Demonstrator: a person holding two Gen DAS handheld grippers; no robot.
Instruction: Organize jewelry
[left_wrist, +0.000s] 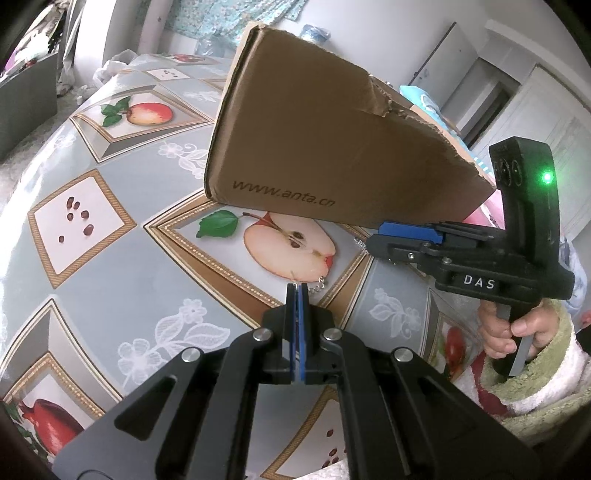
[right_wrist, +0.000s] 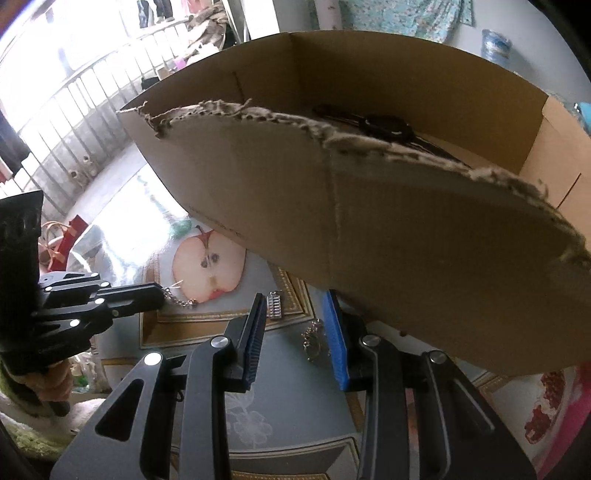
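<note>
Left gripper (left_wrist: 298, 286) is clamped tight, blue pads together, and a thin silver chain (left_wrist: 318, 286) trails out from its tip, so it is pinching that chain right over the printed apple half on the tablecloth (left_wrist: 110, 221). From the other side you can see the same chain (right_wrist: 181, 300) hanging off the nose of the left tool, draped across the edge of the apple picture. Right gripper (right_wrist: 297, 328) is parted, jaws well apart, angled down at the table, and nothing is pressed between the pads. Between its fingers (right_wrist: 255, 332), down on the cloth, sits a little tangled silver piece (right_wrist: 314, 339), close to the blue pad on the box side but not squeezed. Just beyond that, a small ribbed silver clasp (right_wrist: 275, 304) lies flat on the gold border of the apple tile, near the dark finger's tip. The cardboard box (right_wrist: 369, 221) looms right beside the right gripper, torn along its near rim, open on top; inside it there is a dark watch (right_wrist: 384, 125) lying on the floor of the box. In the left view, the box (left_wrist: 314, 147) stands on the table behind the apple, and a hand (left_wrist: 506, 332) in a fluffy sleeve grips the handle of the right tool.
</note>
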